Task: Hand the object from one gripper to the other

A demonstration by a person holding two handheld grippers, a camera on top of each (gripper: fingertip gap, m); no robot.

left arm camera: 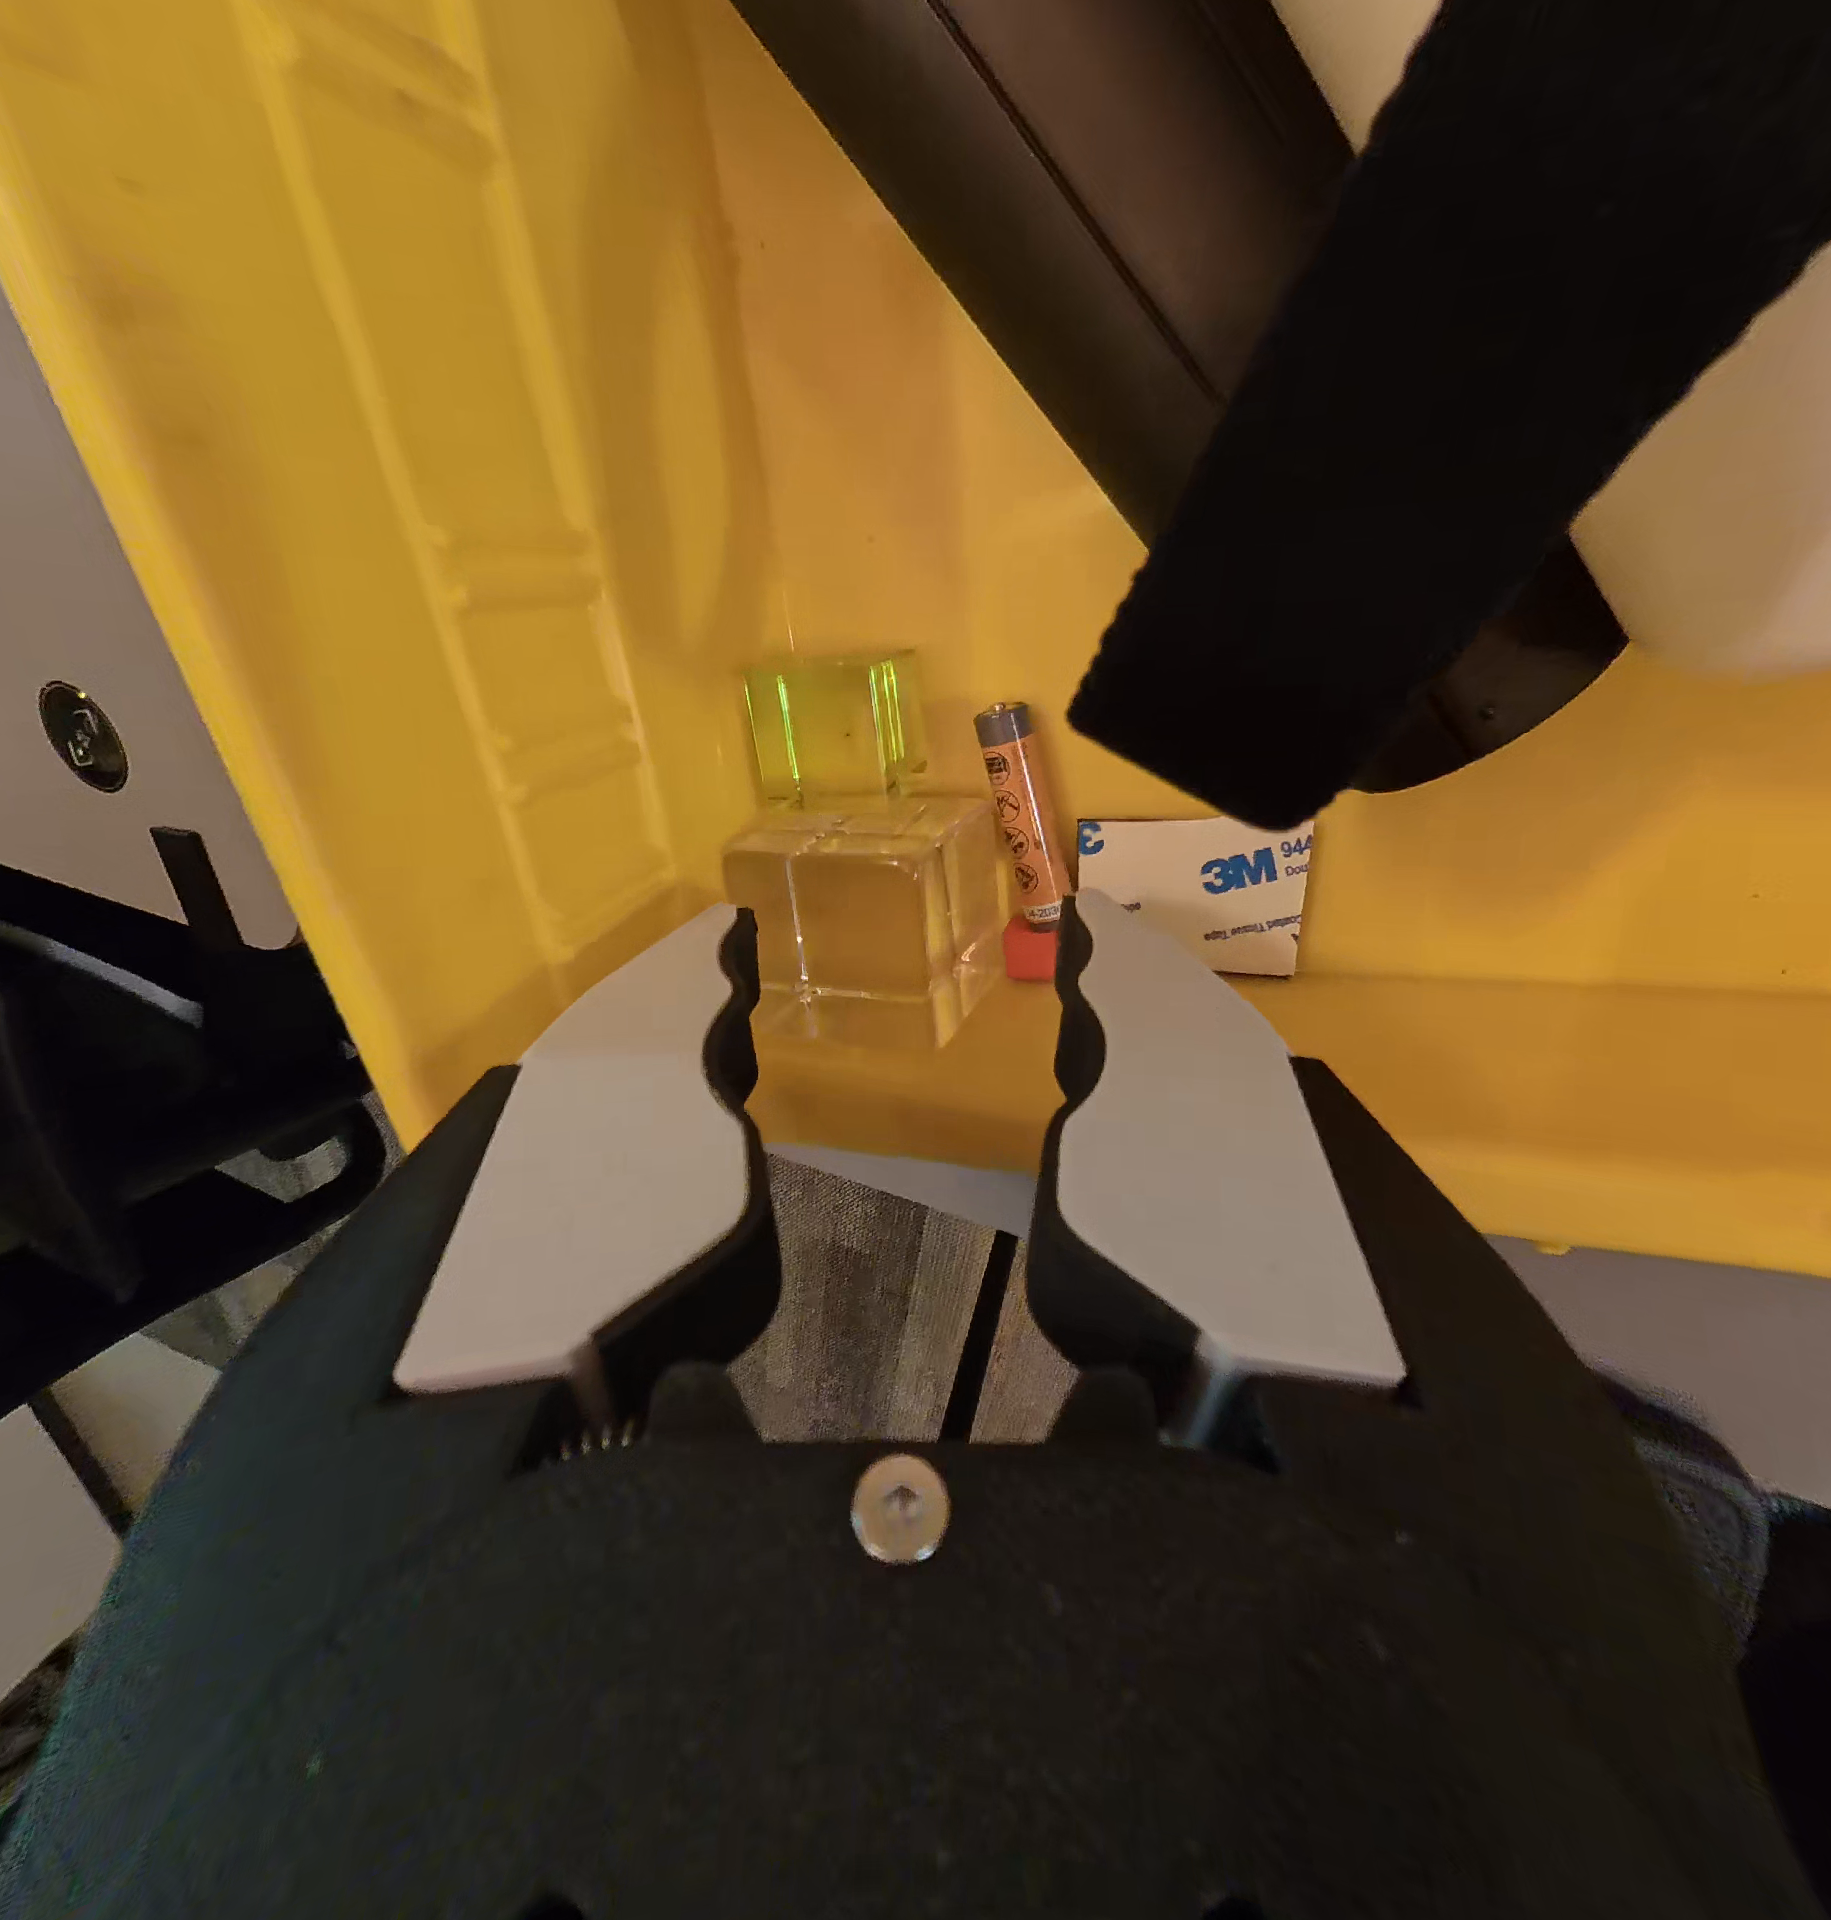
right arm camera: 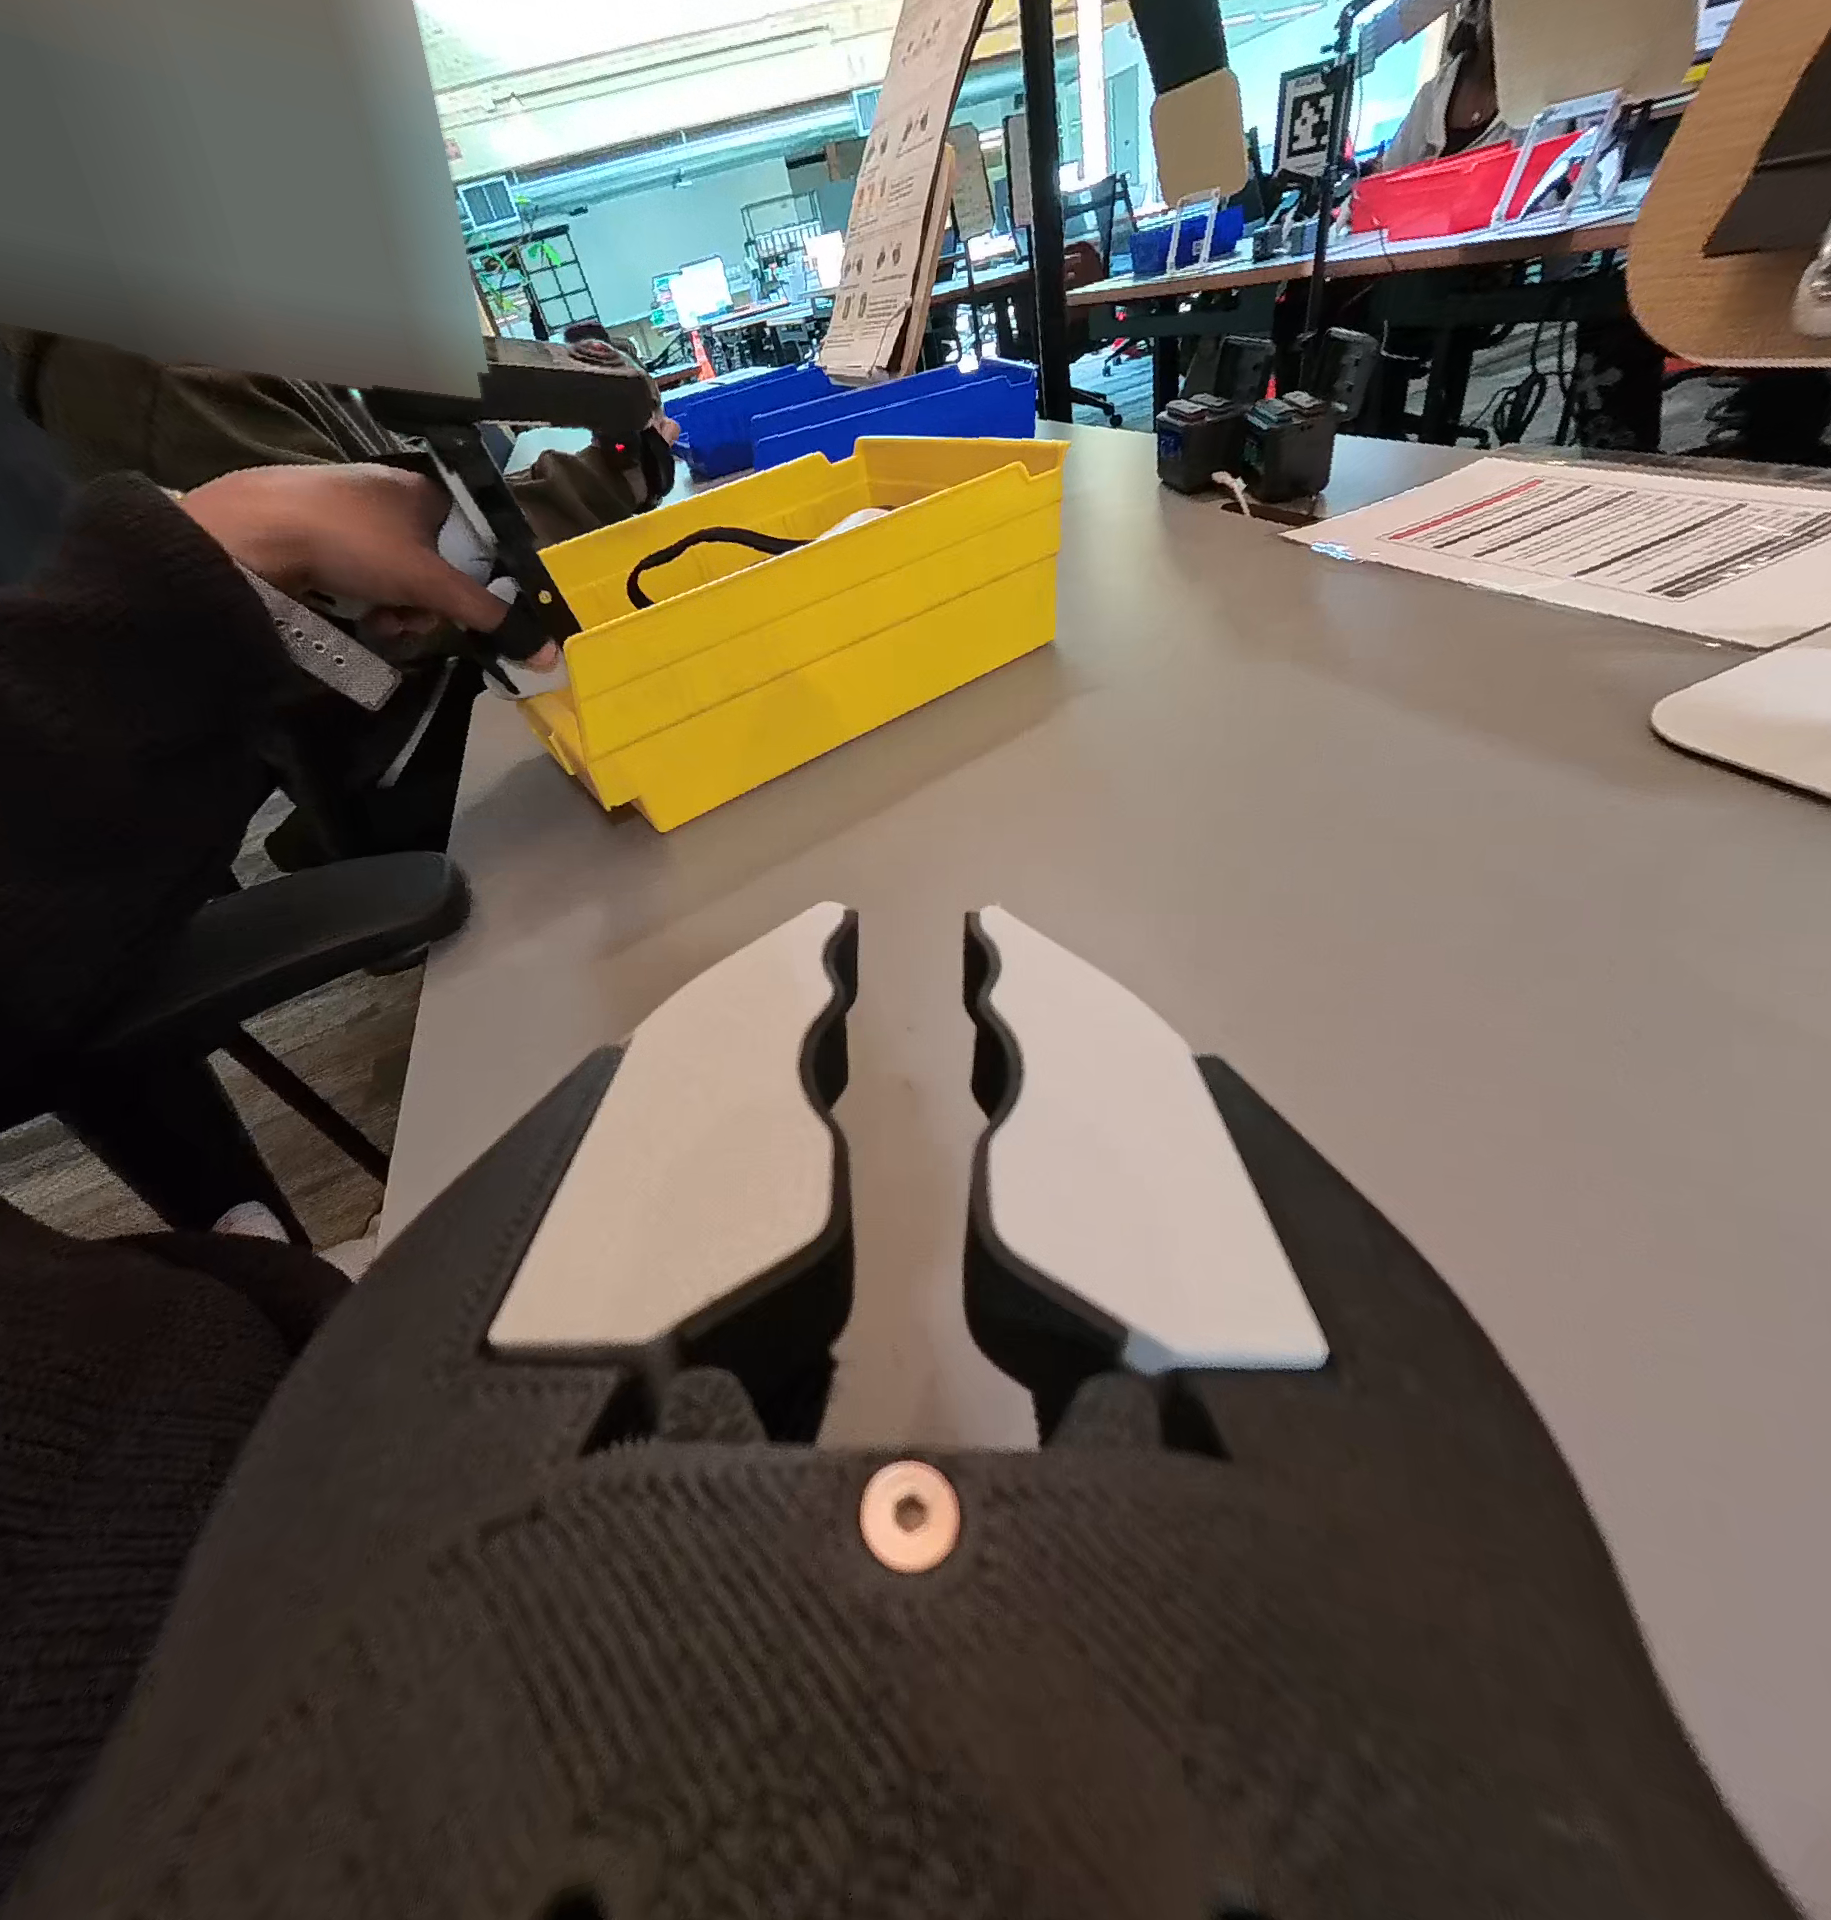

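My left gripper [left arm camera: 911, 909] is open and empty, with its tips just over the near rim of a yellow bin [left arm camera: 423, 520]. Inside the bin, right ahead of the jaws, lies a clear cube [left arm camera: 859, 956] with a green clear block [left arm camera: 833, 727] behind it. To their right are a small battery [left arm camera: 1015, 810], a small red cube [left arm camera: 1030, 951] and a white tape pad [left arm camera: 1202, 904]. My right gripper [right arm camera: 911, 920] is open by a narrow gap and empty, low over the grey table [right arm camera: 1306, 935]. The bin [right arm camera: 817, 665] lies far ahead of it on the left.
A black strap [left arm camera: 1410, 416] hangs over the bin's right side. In the right wrist view a hand [right arm camera: 350, 551] holds the left gripper at the bin's left end. Blue bins [right arm camera: 869, 416], a printed sheet [right arm camera: 1617, 540], a white pad [right arm camera: 1784, 727] and a chair armrest [right arm camera: 319, 925] surround the area. Spacing between my two grippers at the tips: around 45 centimeters.
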